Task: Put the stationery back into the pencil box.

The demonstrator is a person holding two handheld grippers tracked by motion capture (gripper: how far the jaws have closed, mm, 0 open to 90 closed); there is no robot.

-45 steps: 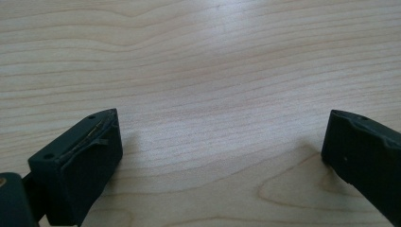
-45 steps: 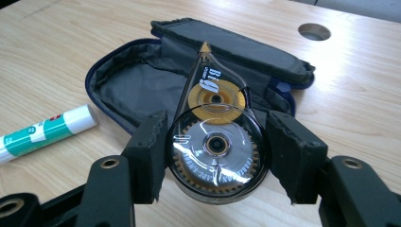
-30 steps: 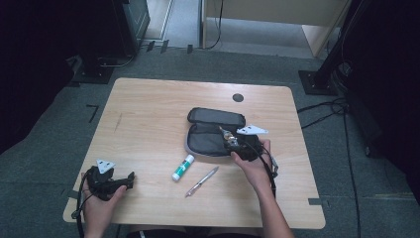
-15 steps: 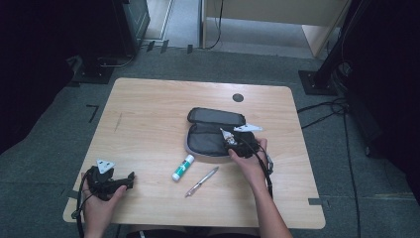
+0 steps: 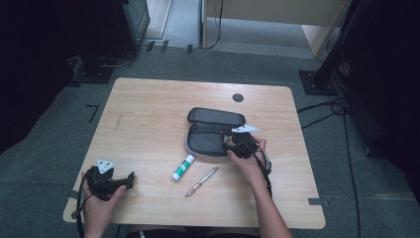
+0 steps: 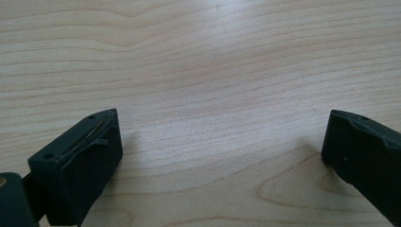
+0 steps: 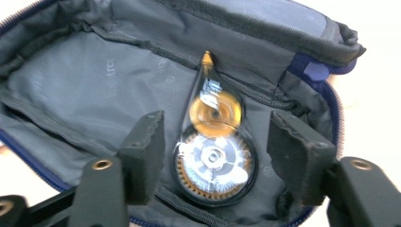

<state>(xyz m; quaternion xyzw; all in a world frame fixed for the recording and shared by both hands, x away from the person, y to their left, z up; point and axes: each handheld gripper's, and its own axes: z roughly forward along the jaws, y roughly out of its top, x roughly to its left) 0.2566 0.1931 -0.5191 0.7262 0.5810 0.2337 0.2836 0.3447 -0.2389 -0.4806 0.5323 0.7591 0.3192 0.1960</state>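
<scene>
We read the work as packing stationery into the open pencil case [image 5: 210,136] that lies near the middle of the table [image 5: 148,114]. By our judgement it is about a third done: the correction tape [image 7: 213,142] lies inside the case on its grey lining, while the glue stick [image 5: 183,167] and the pen [image 5: 201,181] lie on the bare wood in front of the case, well apart from it. Those two, and then perhaps the zip, are what we take to be left.

In the high view the case lies with its long axis across the table, its lid folded back toward the far edge.

Our right gripper [image 7: 215,142] hangs over the right end of the case with its jaws spread wide on either side of the tape. We see a gap on each side, so nothing is gripped. Our left gripper [image 5: 111,181] rests near the front left corner of the table, jaws wide and empty over plain wood.

In the right gripper view the tape dispenser lies flat on its side, its long axis running away from the jaws, the round gear end nearest us and the orange tip pointing toward the far wall of the case.
</scene>
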